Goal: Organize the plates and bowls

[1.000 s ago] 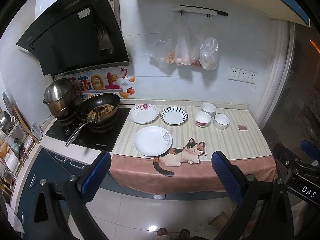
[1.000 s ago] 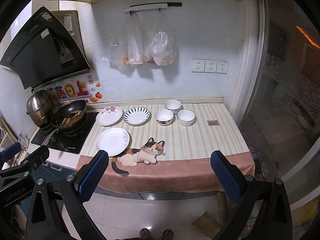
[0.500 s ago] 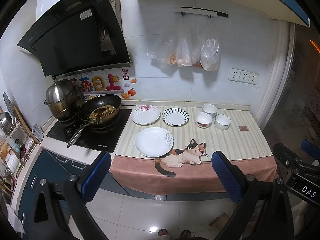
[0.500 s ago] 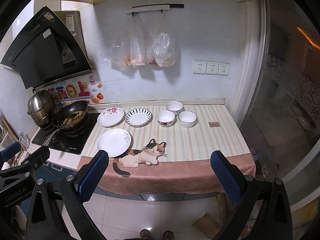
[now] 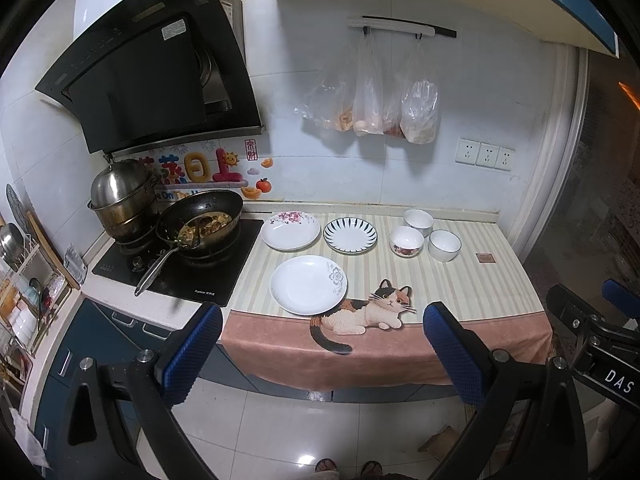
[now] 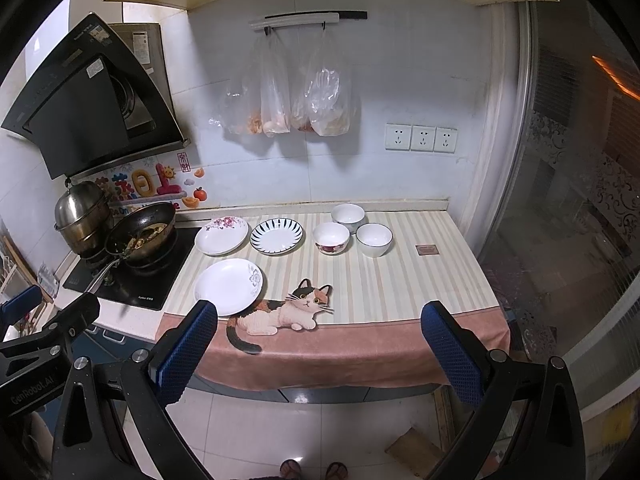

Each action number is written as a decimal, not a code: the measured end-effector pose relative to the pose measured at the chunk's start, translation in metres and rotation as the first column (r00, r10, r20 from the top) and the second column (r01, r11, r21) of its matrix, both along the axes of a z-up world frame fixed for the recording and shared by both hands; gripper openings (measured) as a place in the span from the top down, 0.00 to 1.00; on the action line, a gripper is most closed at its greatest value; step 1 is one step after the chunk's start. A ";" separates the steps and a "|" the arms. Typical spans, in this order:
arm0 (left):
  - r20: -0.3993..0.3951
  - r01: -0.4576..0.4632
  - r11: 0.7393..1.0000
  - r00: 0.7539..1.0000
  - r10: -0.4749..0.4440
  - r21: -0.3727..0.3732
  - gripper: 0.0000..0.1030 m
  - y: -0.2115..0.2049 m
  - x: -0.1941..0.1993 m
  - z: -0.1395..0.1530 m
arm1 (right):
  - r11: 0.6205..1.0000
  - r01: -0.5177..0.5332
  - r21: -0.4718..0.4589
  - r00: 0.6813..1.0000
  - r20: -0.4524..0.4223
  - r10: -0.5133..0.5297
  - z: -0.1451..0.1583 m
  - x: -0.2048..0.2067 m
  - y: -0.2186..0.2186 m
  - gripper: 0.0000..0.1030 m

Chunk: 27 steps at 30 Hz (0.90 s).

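both hands are back from the tabletop (image 5: pixel 460 280) — the left gripper (image 5: pixel 320 344) and right gripper (image 6: pixel 320 340) are wide open, holding nothing. three plates (image 5: pixel 308 285) and three bowls (image 5: pixel 406 241) sit apart. go in slow, pinch one plate rim, stack it gently.

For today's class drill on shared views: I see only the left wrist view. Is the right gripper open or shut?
Observer: Open. The right gripper, with blue padded fingers, holds nothing.
Operator: What shows between its fingers?
Observer: The printed calico cat on the pink-edged striped cloth.
Operator: Does it see my left gripper?
Observer: Yes. The left gripper shows at its left edge, with white lettering reading GenRobot.AI.
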<state>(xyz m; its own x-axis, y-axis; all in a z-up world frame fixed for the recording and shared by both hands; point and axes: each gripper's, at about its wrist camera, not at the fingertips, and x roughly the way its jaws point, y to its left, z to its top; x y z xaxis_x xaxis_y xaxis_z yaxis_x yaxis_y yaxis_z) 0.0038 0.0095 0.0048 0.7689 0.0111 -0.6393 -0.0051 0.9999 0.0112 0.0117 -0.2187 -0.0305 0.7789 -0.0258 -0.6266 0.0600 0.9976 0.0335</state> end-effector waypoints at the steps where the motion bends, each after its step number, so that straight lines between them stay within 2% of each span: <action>1: -0.001 0.001 1.000 1.000 -0.001 0.000 0.00 0.000 0.000 0.000 | 1.000 0.000 0.000 1.000 -0.001 0.000 0.000 0.000 0.000 0.00; 22: 0.003 0.002 1.000 1.000 -0.002 0.000 0.00 0.004 0.004 0.003 | 1.000 -0.001 0.004 1.000 0.001 0.001 0.003 0.000 0.005 0.00; 27: 0.000 0.005 0.999 1.000 -0.005 -0.040 0.00 0.018 0.019 -0.003 | 1.000 0.000 0.016 1.000 0.007 0.000 0.005 0.006 0.011 0.00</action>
<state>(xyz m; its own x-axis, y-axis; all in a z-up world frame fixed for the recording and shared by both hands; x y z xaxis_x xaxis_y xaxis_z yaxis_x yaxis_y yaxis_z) 0.0231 0.0277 0.0021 0.7688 -0.0183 -0.6393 -0.0003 0.9996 -0.0289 0.0180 -0.2075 -0.0259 0.7834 -0.0160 -0.6213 0.0597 0.9970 0.0496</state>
